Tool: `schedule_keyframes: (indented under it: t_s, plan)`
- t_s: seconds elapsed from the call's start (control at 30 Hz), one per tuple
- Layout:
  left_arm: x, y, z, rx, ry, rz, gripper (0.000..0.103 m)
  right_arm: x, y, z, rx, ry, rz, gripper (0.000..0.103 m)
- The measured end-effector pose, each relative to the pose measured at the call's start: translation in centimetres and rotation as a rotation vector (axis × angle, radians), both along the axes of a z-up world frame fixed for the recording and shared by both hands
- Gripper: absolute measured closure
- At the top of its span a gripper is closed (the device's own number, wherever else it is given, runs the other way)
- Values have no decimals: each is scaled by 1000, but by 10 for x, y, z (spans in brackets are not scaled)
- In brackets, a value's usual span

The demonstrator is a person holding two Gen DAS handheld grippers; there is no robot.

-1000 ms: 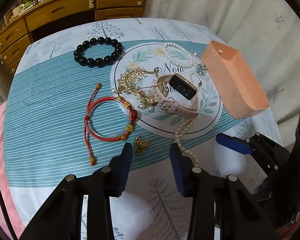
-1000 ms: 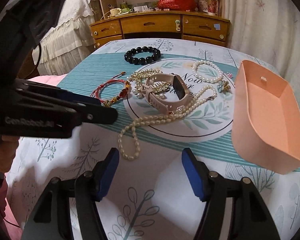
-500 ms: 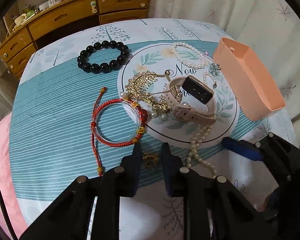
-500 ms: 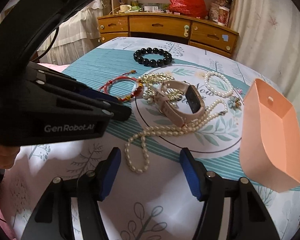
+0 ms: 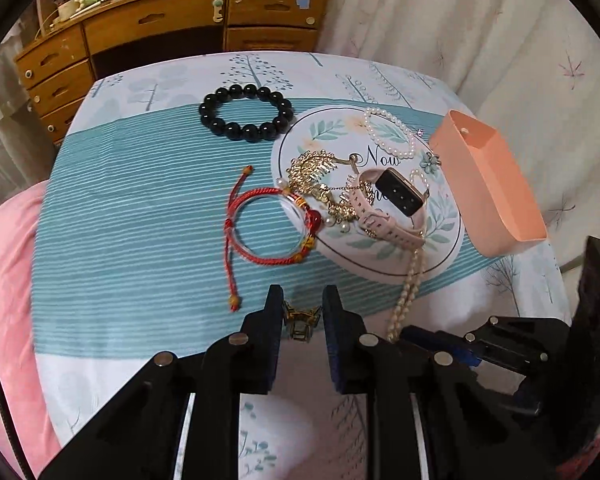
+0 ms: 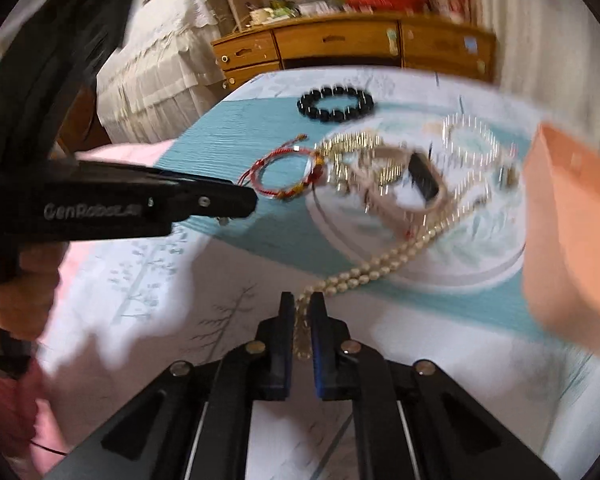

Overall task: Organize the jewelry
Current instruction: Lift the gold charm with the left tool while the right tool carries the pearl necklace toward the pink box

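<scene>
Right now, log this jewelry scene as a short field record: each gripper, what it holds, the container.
left gripper: closed on small gold clip, on the cloth
right gripper: shut on end of long cream pearl necklace
container: peach open box, right of the jewelry pile; inside not visible
loose pieces: black bead bracelet, red cord bracelet, pink-strap watch

Wooden drawer dresser (image 5: 172,36) behind, leaf-print curtain (image 5: 440,20) right, lace-draped bed (image 6: 156,76) left.
</scene>
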State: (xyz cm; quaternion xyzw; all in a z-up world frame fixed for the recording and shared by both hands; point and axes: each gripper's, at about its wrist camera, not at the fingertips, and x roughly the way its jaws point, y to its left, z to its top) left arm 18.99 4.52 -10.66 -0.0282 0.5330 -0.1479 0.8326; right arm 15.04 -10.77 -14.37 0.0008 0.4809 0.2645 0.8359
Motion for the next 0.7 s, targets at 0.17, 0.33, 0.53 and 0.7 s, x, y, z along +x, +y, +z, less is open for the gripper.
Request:
schedule_keyframes:
  t_s: [0.17,0.33,0.53,0.7]
  plan:
    - [-12,6,11,-12,-10,14,85,-6,-20,-7,114,120,-45,103]
    - [-24,8,23,-11,-29,27,85,-17,-27,-6,154,150,-51,103]
    - [-38,11,34,-8,-52,39,85,-3,-31,4,113,132,-136,101]
    - [-48,15,38,0,-58,50,85,14,-16,7,-33,90,-174,64]
